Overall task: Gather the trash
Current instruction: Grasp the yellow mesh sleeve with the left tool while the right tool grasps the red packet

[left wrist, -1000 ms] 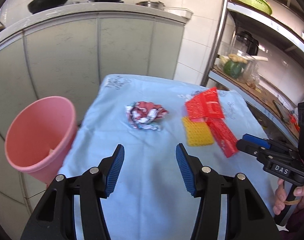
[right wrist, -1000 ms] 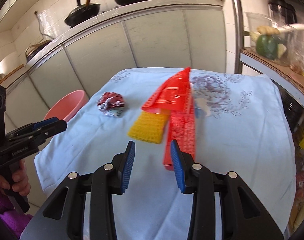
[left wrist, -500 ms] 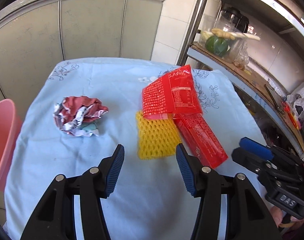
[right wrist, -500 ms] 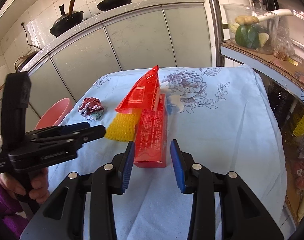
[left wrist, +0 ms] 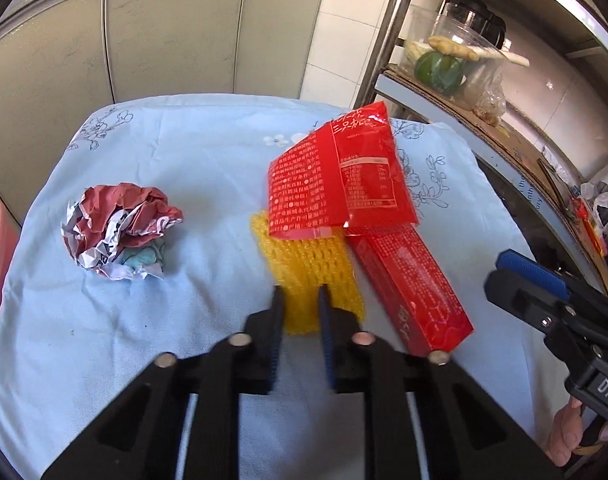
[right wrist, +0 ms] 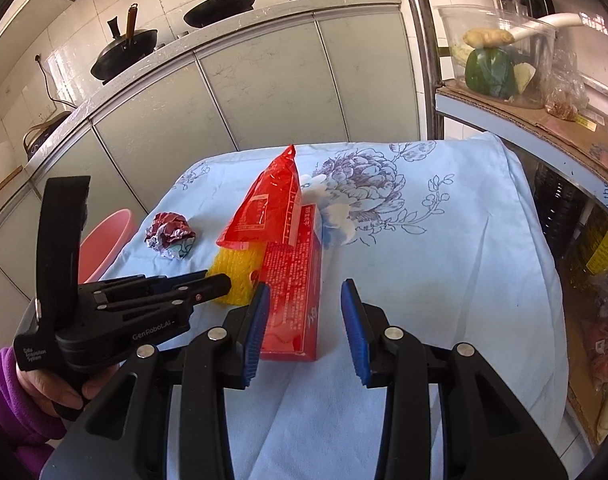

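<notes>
My left gripper points down at a yellow foam net; its jaws are closing and pinch the net's near edge. A red snack bag lies over the net's far end. Beside the net lies a long red box. A crumpled paper ball sits to the left on the pale blue cloth. My right gripper stands open just above the cloth. The near end of the red box lies between its fingers, close to the left one, with no pad pressing it.
A pink bucket stands off the table's left edge, below the cloth. Grey cabinets with pans on top run behind. A metal shelf with a jar and vegetables borders the right side. A hand in a purple sleeve holds the left gripper.
The left gripper moved right and down from the paper ball's side to the yellow net, and its wide jaws closed on the net. The right gripper drew a little closer to the red box.
</notes>
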Motion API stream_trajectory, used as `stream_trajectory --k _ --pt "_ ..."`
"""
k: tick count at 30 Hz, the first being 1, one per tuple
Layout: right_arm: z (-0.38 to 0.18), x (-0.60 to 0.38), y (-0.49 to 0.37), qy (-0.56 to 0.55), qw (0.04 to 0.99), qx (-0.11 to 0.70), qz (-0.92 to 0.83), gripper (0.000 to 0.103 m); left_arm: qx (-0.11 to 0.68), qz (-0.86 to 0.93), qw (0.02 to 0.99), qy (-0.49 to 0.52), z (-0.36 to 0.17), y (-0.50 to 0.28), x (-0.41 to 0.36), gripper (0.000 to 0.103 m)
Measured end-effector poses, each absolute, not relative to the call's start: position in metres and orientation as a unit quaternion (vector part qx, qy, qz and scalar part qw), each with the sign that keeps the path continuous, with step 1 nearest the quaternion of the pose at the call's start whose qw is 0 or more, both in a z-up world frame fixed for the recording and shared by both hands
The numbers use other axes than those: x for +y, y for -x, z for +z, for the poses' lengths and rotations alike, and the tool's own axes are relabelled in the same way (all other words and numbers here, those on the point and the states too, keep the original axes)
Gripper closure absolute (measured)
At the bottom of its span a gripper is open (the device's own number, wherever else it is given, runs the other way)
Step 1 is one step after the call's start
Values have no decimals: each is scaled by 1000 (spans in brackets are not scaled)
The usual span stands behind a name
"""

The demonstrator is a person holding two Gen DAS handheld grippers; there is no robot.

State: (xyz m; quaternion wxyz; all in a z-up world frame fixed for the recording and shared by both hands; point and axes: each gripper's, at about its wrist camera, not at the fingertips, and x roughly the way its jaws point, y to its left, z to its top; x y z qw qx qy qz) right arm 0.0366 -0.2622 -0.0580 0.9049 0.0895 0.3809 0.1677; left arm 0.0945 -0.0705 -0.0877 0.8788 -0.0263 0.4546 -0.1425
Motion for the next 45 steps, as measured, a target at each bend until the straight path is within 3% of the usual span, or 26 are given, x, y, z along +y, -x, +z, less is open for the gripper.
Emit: stream_trajectory --k 20,24,35,40,45 --pt "-63 -238 -109 -143 897 385 166 65 449 -152 880 35 -84 -57 -38 95" --pt "-66 -232 -120 -127 899 387 160 55 454 -151 877 38 -89 -57 -36 95" --pt "-71 -226 -128 -103 905 380 162 55 454 -154 877 42 -89 -57 -33 95" --pt "-68 -224 -121 -101 903 381 170 80 451 -155 878 47 -87 -52 -31 95" --pt "-60 -223 -106 -102 906 373 174 86 440 -157 883 49 -79 -48 -27 95"
